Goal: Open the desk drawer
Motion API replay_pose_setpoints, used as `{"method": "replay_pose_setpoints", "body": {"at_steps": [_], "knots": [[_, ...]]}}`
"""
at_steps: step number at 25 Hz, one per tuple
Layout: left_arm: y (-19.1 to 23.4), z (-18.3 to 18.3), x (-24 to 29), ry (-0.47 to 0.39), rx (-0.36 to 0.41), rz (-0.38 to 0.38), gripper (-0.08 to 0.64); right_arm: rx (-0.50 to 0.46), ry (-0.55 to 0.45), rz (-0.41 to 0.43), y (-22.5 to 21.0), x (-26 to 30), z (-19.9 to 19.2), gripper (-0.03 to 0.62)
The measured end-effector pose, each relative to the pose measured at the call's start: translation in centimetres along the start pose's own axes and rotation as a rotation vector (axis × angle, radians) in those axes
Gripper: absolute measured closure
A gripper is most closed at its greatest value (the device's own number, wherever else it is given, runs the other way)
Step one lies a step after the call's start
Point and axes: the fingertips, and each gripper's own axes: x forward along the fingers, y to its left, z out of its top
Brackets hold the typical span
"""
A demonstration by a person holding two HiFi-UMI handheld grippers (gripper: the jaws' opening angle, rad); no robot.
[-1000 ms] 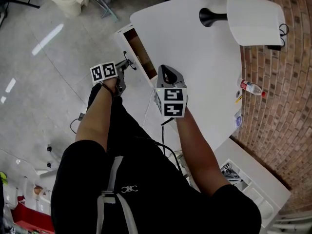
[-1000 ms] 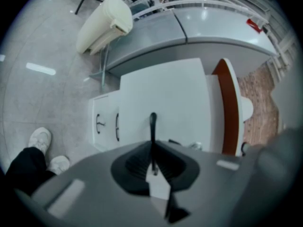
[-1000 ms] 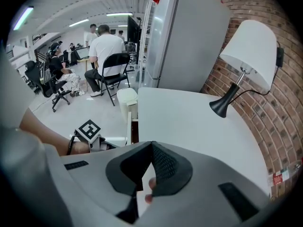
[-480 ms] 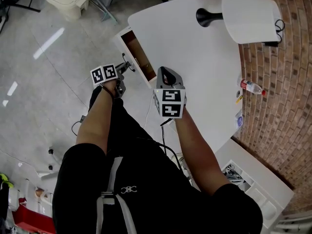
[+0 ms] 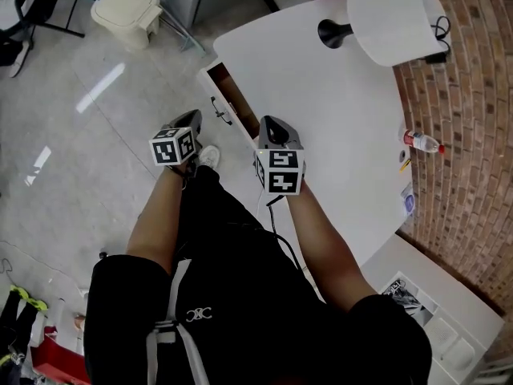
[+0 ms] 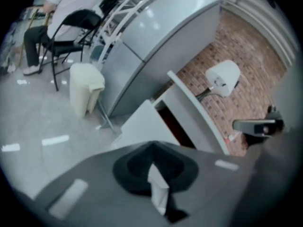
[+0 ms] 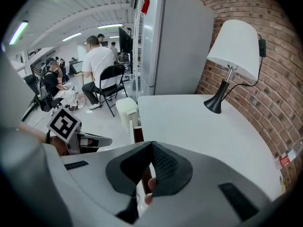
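The desk drawer (image 5: 227, 95) stands pulled out from the white desk (image 5: 337, 119), its brown inside showing and its dark handle (image 5: 220, 109) on the white front. My left gripper (image 5: 191, 120) hangs just in front of the handle and apart from it, jaws shut with nothing between them. In the left gripper view (image 6: 154, 148) the drawer front (image 6: 137, 124) lies below and ahead. My right gripper (image 5: 271, 121) hovers over the desk's near edge, shut and empty; in the right gripper view (image 7: 151, 148) the open drawer (image 7: 137, 131) shows past the jaws.
A white table lamp (image 5: 393, 22) stands at the desk's far end and a water bottle (image 5: 423, 141) lies by the brick wall. On the floor to the left stand a cream bin (image 5: 128, 2) and a black chair (image 5: 24, 6). People sit further back (image 7: 97, 65).
The drawer slid further out, then my left gripper came off the handle, rose and drew back with its jaws shut. My right gripper stayed over the desk edge.
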Motion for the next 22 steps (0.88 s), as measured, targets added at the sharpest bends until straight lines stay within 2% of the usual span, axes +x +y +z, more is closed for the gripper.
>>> {"method": "replay_pose_setpoints", "body": {"at_steps": [5,12,17,22], "knots": [[-5.3,5.0,-4.9,-0.059,0.159,0.019,0.565,0.057,-0.079,0.022,0.2,-2.5,2.1,0.601],[-13.0,11.7,-10.0,-0.091,0.369,0.059,0.565,0.144,-0.252,0.052,-0.2,-6.4,7.8,0.601],[-19.4,16.1,-13.0,-0.149,0.555,0.036,0.565,0.191,-0.397,0.02,-1.7,-10.6,11.8,0.601],[-24.3,19.7,-15.1,-0.221,0.656,-0.013,0.563,0.262,-0.552,-0.026,-3.9,-15.2,15.4,0.601]]}}
